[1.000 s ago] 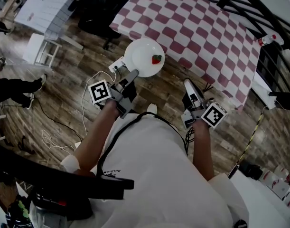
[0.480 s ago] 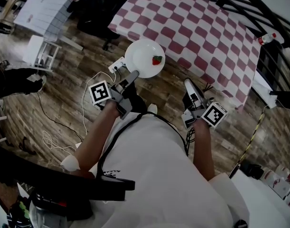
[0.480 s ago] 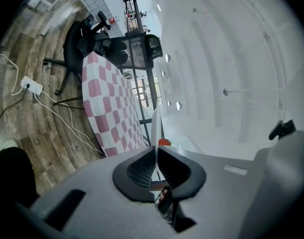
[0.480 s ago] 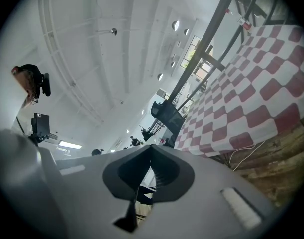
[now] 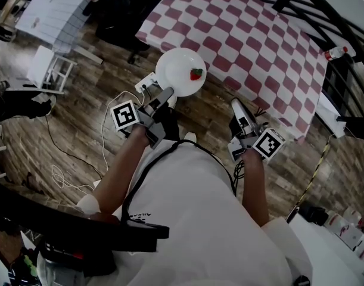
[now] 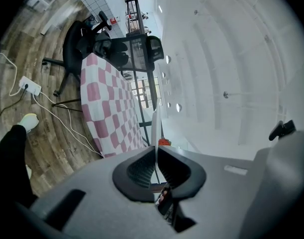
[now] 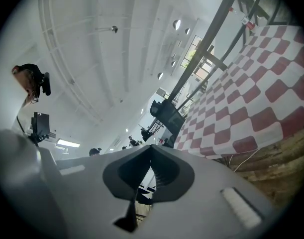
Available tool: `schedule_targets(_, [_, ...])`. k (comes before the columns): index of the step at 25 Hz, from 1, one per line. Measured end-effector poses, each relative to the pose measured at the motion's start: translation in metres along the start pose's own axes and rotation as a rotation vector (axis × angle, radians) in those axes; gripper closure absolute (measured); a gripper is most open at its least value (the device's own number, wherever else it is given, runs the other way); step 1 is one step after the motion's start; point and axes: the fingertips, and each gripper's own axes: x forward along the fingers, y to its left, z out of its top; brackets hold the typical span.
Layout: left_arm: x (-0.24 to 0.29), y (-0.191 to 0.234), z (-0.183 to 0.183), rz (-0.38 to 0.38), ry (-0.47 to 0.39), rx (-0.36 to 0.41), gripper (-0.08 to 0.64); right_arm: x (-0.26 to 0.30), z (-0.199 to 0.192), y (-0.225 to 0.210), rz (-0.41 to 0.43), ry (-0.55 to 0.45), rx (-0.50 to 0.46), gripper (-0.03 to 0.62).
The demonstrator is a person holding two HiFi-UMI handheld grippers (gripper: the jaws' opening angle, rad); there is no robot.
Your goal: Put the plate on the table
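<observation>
The left claw [image 5: 165,95] is nipped narrow on the near rim of the white round plate [image 5: 177,70]. In the left gripper view that rim runs edge-on between the two pads. The plate reaches forward from the claw, away from the person. A small red strawberry [image 5: 196,74] lies on its right half, so it looks roughly level.

The plate hangs in the air at the near edge of the bench [image 5: 324,109], close to that edge's left corner. Most of it shows over the wooden floor [image 5: 80,130], not over the red-and-white checked cloth [image 5: 253,37] that covers the bench. The cloth lies ahead and to the right of the plate, so the set-down calls for a push forward and rightward. How high the plate is above the top I cannot tell.

The right claw [image 5: 235,105] is closed with nothing in it, low beside the person and near the same bench edge further right. It is free, but the left one already has the load.

The cloth near the plate shows nothing on it. A white power strip [image 5: 147,82] with cables lies on the floor below the plate, and a black office chair [image 5: 125,14] stands off the left corner; neither blocks the path. A black metal frame [image 5: 313,5] runs along the far right side.
</observation>
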Motion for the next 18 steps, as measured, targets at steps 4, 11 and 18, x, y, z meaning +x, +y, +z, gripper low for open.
schedule_targets(4, [0.008, 0.004, 0.018, 0.001, 0.008, -0.005, 0.538, 0.020, 0.006, -0.003, -0.001, -0.006, -0.002, 0.584])
schedule_targets(11, [0.029, 0.012, 0.062, -0.005, 0.026, -0.006, 0.538, 0.066, 0.018, -0.009, -0.002, -0.008, -0.002, 0.584])
schedule_targets(18, [0.056, 0.016, 0.113, -0.010, 0.043, -0.004, 0.538, 0.114, 0.040, -0.015, -0.015, -0.016, -0.013, 0.584])
